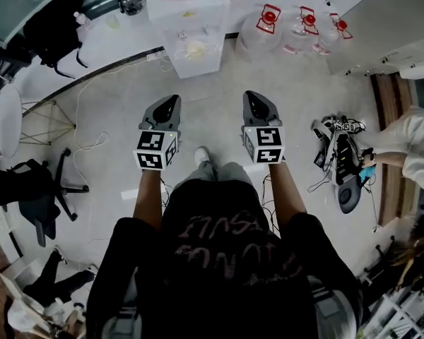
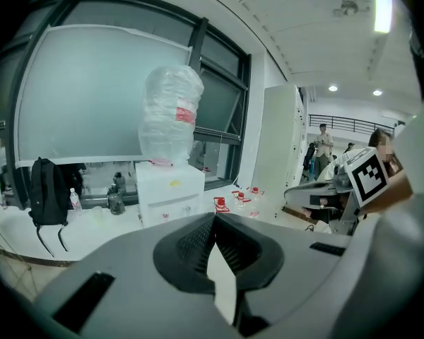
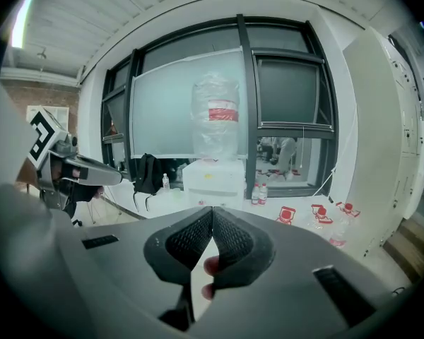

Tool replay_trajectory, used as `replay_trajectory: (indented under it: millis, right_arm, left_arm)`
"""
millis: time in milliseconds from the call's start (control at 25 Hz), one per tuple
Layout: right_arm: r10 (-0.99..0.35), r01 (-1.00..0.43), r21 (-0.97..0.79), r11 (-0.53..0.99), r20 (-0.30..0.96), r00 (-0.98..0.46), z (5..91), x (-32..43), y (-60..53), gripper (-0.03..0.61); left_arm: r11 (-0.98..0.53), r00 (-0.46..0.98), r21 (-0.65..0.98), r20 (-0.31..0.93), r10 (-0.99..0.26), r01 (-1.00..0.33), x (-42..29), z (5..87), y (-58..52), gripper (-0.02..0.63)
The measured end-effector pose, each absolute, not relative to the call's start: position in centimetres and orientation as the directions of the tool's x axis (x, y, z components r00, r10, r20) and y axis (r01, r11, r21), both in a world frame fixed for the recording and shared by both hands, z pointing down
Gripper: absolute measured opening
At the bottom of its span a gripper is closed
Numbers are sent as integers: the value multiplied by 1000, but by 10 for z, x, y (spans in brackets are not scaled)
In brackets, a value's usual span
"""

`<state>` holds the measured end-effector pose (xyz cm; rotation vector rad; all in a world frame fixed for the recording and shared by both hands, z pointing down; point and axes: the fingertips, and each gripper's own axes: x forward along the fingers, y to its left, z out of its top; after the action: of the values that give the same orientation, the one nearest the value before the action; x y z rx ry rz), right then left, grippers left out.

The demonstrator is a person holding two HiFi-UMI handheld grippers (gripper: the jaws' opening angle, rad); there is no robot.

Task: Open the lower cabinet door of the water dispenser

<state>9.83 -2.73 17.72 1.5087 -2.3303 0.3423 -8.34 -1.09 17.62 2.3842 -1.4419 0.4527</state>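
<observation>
Well short of the water dispenser (image 1: 191, 30), facing its front, with left gripper (image 1: 171, 102) and right gripper (image 1: 258, 99) each pressed tip to tip on nothing. Stands upright, long axis vertical, front turned toward the grippers, bottle (image 2: 171, 115) on top. Likely a light, stiff hinged panel for the lower cabinet door (image 1: 198, 63), low on that front; best pulled at its free edge, though handle and seam too small to make out.
</observation>
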Motion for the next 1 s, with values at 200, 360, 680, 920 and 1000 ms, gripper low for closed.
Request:
replay_trajectory:
  millis: [200,360,680,920,1000]
  right_arm:
    - [-842,-927,-7,374,416,-343,184,94,-48,14]
    - [-841,-931,-6,364,428,-332,192,95,-64,15]
    - [-829,-928,-5,371,449,-334,220,105,-109,15]
    - [-810,-921,-24,388,467,-354,246,110,-149,15]
    - [-803,-918,-27,396,473,-361,254,111,-160,15]
  left_arm:
    - [-467,467,117,441,-766,-877,-92,190,-30,12]
    - [-478,479,124,450,-754,-869,-94,199,-47,12]
    - [-477,483,143,478,-734,-867,-83,228,-87,12]
    - [-454,460,143,501,-733,-879,-79,252,-123,12]
    - [-449,453,141,509,-732,-883,-78,259,-132,12]
